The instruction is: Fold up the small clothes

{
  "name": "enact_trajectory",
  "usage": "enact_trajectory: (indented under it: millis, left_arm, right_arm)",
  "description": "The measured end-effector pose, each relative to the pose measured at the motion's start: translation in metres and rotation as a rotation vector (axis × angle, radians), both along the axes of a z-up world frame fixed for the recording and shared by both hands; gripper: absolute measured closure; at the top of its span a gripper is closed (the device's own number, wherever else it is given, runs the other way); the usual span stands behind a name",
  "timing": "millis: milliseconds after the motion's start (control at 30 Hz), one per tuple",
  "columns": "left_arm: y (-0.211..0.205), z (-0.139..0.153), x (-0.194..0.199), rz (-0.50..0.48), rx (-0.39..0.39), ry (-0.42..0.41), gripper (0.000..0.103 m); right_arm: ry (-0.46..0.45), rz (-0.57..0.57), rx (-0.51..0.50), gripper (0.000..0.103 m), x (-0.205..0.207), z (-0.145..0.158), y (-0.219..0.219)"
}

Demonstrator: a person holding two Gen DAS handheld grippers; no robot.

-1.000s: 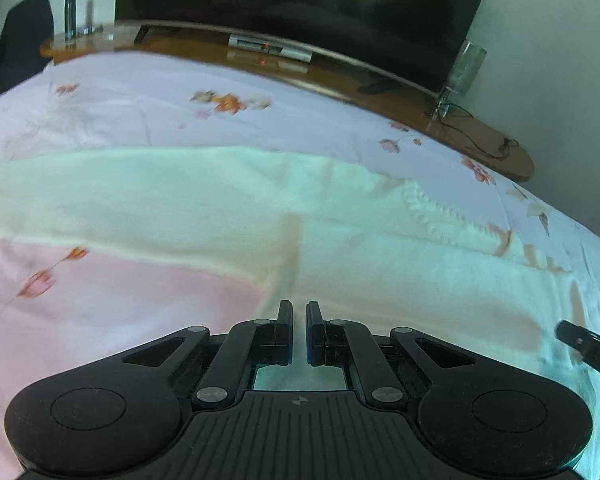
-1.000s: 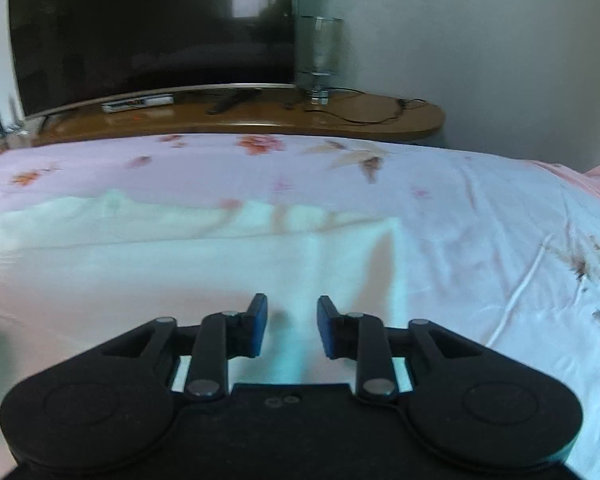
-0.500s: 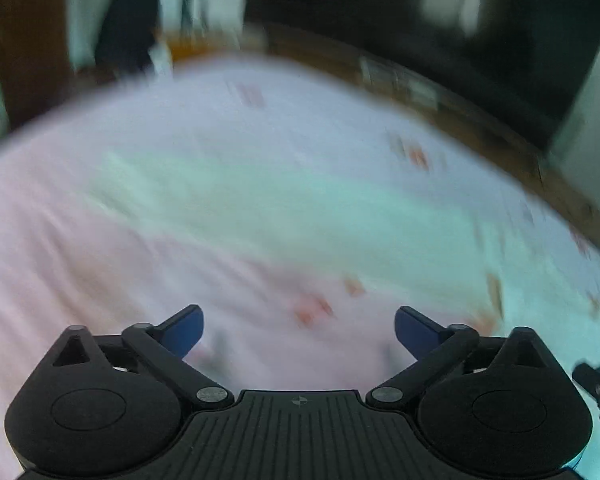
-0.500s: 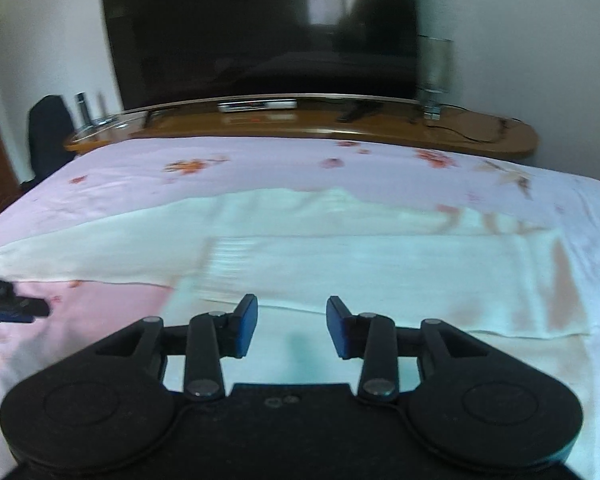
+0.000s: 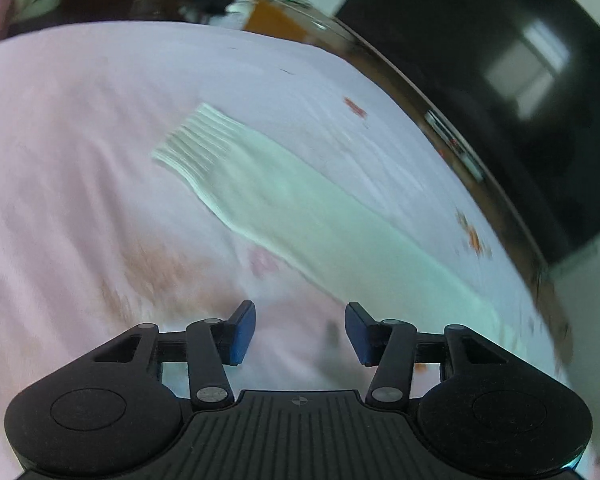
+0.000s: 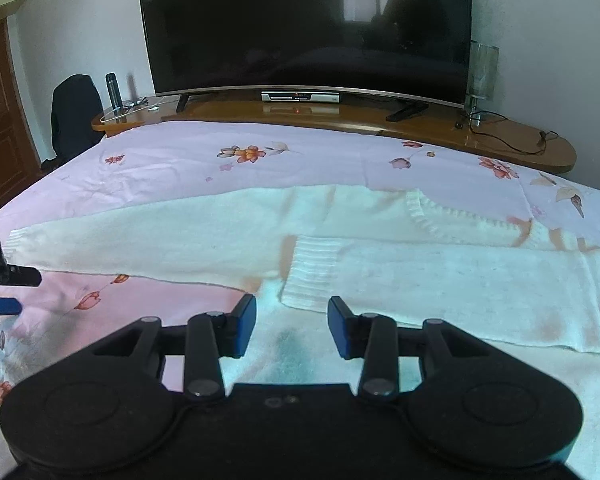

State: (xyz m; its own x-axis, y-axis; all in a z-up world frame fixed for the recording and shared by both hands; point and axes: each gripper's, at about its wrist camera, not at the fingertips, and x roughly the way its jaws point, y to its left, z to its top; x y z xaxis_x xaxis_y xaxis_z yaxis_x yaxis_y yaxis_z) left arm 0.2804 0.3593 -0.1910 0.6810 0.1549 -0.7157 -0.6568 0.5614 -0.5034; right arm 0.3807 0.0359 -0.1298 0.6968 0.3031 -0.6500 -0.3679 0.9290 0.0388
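Observation:
A cream knit sweater (image 6: 380,224) lies flat on the pink floral bedsheet (image 6: 220,160). Its right sleeve (image 6: 440,280) is folded across the body, with the ribbed cuff just ahead of my right gripper (image 6: 292,324), which is open and empty above the sweater's lower part. The left sleeve (image 6: 140,240) stretches out to the left. In the left wrist view that sleeve (image 5: 300,208) runs diagonally and its ribbed cuff (image 5: 196,140) lies ahead of my left gripper (image 5: 300,332), which is open and empty over the sheet. The left gripper's fingertips (image 6: 8,280) show at the right wrist view's left edge.
A large dark TV (image 6: 308,28) stands on a curved wooden console (image 6: 340,116) beyond the bed's far edge. On the console are a set-top box (image 6: 300,97), a glass lamp (image 6: 482,80), cables and a dark bottle (image 6: 112,88). A black chair (image 6: 74,116) stands at left.
My left gripper opened, letting go of the sweater, and swung left toward the outstretched left sleeve's cuff. My right gripper drew back and left; the right sleeve now lies folded across the body.

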Motion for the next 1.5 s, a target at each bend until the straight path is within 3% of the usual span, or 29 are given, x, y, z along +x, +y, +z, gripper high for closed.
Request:
enact_trajectory:
  millis: [300, 333, 400, 467, 533, 700, 867, 1000, 1100, 1233, 1500]
  left_arm:
    - [0.038, -0.028, 0.027, 0.125, -0.111, -0.148, 0.052]
    - [0.040, -0.029, 0.029, 0.135, -0.111, -0.157, 0.057]
    - [0.046, -0.034, 0.034, 0.163, -0.121, -0.151, 0.085]
    - [0.054, -0.041, 0.036, 0.209, -0.160, -0.154, 0.099]
    - [0.054, -0.042, 0.038, 0.212, -0.155, -0.162, 0.099]
    - [0.039, -0.016, 0.045, 0.159, -0.048, -0.195, 0.100]
    - [0.000, 0.030, 0.074, -0.030, 0.104, -0.259, 0.100]
    - [-0.060, 0.060, 0.106, -0.246, 0.165, -0.304, 0.100]
    - [-0.120, 0.070, 0.130, -0.412, 0.162, -0.321, 0.100]
    - [-0.199, 0.071, 0.159, -0.596, 0.103, -0.322, 0.100]
    - [-0.323, 0.051, 0.157, -0.814, 0.024, -0.247, 0.100]
  right_arm:
    - [-0.002, -0.028, -0.001, 0.064, 0.020, -0.003, 0.001]
    - [-0.007, -0.031, -0.002, 0.064, 0.022, -0.003, 0.001]
    - [-0.010, -0.036, -0.004, 0.064, 0.026, -0.003, 0.000]
    - [-0.010, -0.039, -0.006, 0.064, 0.030, -0.004, 0.000]
    - [-0.012, -0.045, -0.004, 0.064, 0.031, -0.004, -0.001]
    - [-0.013, -0.043, -0.019, 0.065, 0.037, -0.006, 0.000]
    - [-0.043, -0.090, -0.042, 0.065, 0.046, -0.005, -0.006]
    - [0.058, -0.096, -0.114, 0.065, 0.061, -0.033, -0.010]
    - [0.051, -0.104, -0.041, 0.068, 0.060, -0.027, -0.024]
    - [0.011, -0.134, 0.037, 0.066, 0.051, -0.007, -0.060]
    - [0.040, -0.212, 0.099, 0.064, 0.041, -0.004, -0.147]
